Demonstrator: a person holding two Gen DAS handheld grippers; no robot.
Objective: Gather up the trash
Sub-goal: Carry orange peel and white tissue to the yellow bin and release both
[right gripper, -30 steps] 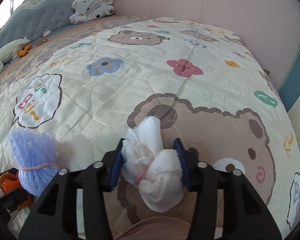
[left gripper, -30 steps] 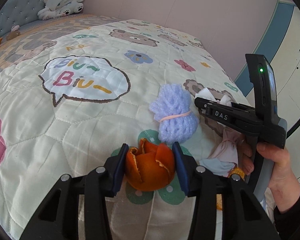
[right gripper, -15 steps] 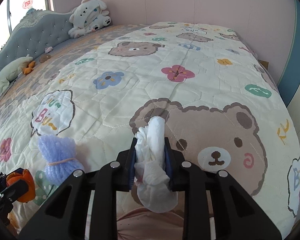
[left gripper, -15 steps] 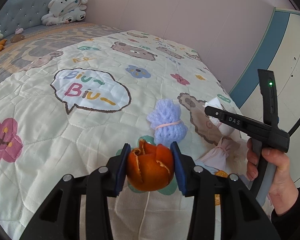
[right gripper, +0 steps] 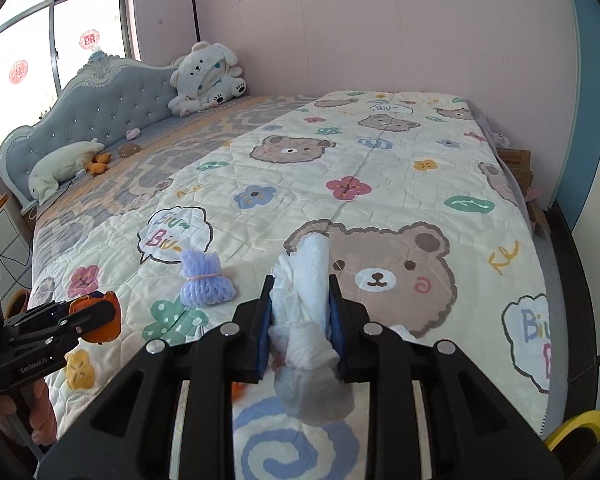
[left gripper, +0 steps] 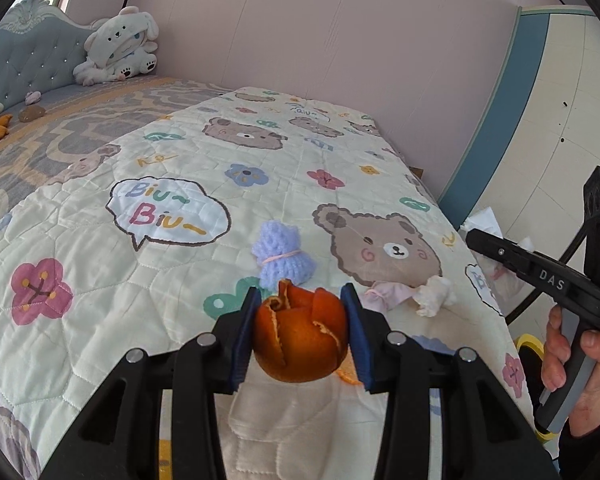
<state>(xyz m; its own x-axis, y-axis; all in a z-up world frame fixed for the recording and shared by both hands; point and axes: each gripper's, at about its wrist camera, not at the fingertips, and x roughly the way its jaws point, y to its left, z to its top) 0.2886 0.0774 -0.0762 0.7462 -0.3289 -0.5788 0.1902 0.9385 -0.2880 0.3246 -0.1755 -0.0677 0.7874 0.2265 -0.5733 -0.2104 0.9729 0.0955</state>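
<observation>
Two claws hang above the near end of the bed [right gripper: 380,184], each clamped on a piece of trash. The left claw [left gripper: 300,332] pinches an orange peel [left gripper: 300,340] between its blue pads. The right claw [right gripper: 300,320] squeezes a white tissue wad [right gripper: 306,312] flat. On the quilt near the big bear print lie a lavender knitted bundle [left gripper: 283,256] and a knotted pink-and-white rag [left gripper: 404,294], well apart from the plush toy [right gripper: 206,76] at the headboard.
</observation>
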